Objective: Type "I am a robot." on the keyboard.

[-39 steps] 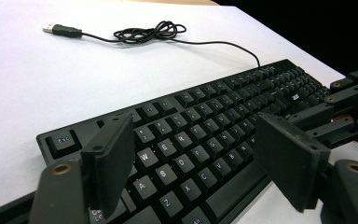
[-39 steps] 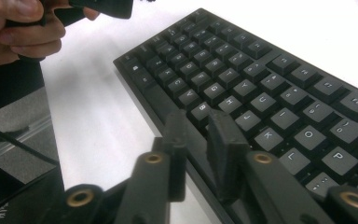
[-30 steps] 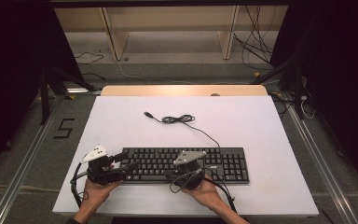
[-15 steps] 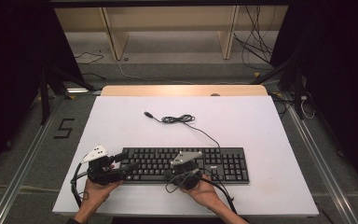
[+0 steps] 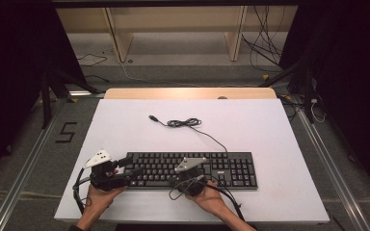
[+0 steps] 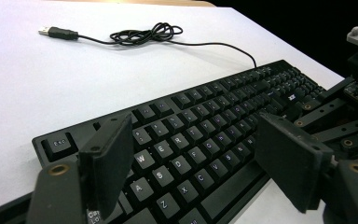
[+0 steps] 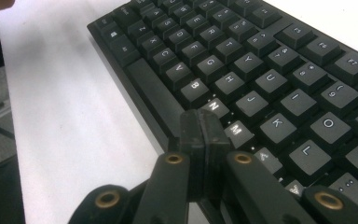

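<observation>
While the black keyboard [image 5: 192, 169] lies along the white table's [image 5: 270, 130] near edge, the left gripper [image 6: 196, 163] hovers wide-jawed over its left end; the right gripper [image 7: 204, 126], jaws pressed together and empty, points at the N and M keys.

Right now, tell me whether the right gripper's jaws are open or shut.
Shut. In the right gripper view the right gripper has its two black pads pressed together, nothing between them, over the keyboard near the N and M keys.

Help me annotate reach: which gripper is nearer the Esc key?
Left. The left gripper sits open at the keyboard's left end by the Esc key; the right gripper, shut, is mid-keyboard near N and M.
</observation>
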A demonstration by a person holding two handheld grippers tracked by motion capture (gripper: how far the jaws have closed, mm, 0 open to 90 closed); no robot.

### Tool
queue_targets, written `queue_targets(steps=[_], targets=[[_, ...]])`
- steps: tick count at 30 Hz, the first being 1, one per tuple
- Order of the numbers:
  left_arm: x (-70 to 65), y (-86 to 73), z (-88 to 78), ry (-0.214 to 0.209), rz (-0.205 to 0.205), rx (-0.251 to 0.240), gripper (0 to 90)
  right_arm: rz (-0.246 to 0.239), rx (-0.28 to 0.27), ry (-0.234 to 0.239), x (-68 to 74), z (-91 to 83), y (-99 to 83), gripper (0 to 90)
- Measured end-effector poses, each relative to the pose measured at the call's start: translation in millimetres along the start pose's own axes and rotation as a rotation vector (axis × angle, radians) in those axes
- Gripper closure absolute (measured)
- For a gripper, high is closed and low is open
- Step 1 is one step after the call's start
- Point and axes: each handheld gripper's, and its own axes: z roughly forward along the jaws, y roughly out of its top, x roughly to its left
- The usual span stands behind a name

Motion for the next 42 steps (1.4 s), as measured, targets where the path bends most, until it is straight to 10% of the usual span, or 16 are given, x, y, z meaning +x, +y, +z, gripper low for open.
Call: queue_targets(steps=[30, 42], targets=[[1.2, 0.9, 4.5, 0.020, -0.010, 0.020, 28.7, 0.090, -0.161, 0.003, -18.1, -41.4, 0.5, 55.6], [1.2, 6.8, 15.1, 0.045, -0.015, 0.068, 42.0, 0.112, -0.184, -0.019, -22.9, -53.5, -1.8, 43.7]])
